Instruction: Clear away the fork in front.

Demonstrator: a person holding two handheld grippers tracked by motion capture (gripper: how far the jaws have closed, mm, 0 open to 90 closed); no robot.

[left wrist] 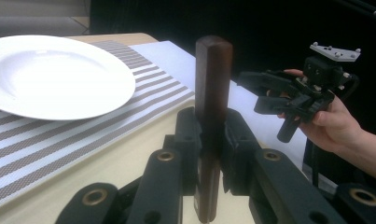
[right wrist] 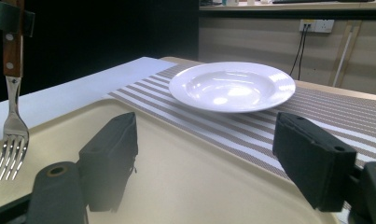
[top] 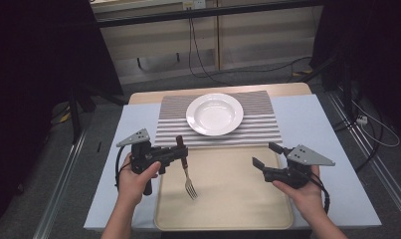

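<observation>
High view: fork lifted over tray

Left gripper (top: 180,155) has its jaws clamped on the fork (top: 187,172) by the wooden handle. Fork hangs above the beige tray (top: 228,209), long axis near vertical, tines down, handle end up. Right gripper (top: 263,155) stands apart at the tray's right side, jaws wide, nothing between them. Step looks like carrying the fork off the tray; next move likely calls for laying it flat on the striped mat (top: 257,127) beside the white plate (top: 214,114).

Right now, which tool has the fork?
The left tool: shut on the fork's wooden handle, tines hanging down. The right tool is open, empty.
</observation>
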